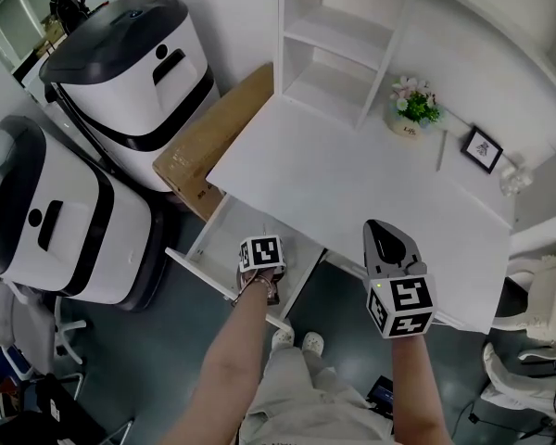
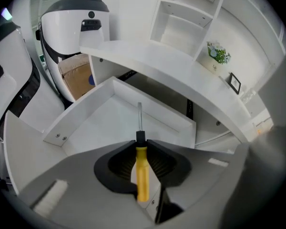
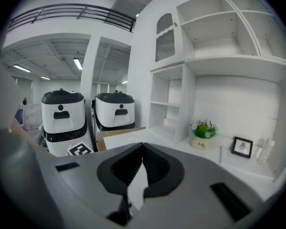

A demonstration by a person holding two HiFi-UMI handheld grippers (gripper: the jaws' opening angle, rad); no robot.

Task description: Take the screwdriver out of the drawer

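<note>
Left gripper (image 2: pixel 141 144), seen from my remote station, is clamped on the yellow handle of the screwdriver (image 2: pixel 142 175), which hangs over the open drawer (image 2: pixel 81 120) jutting from under the white desk (image 1: pixel 352 184). My right gripper (image 3: pixel 142 147) hovers near the desk's front edge, jaws closed on nothing. The drawer sits lower and to the left, and what I can see of its floor looks bare. The screwdriver's long axis runs straight along the left jaws, handle toward me and shaft pointing ahead and down at the drawer. I judge the tool out, and the left hand the one to carry it clear. From the head camera the tool is hidden beneath the left marker cube (image 1: pixel 261 256). The shaft's tip fades against the white drawer, and the gripper body cuts off the drawer's near corner.
</note>
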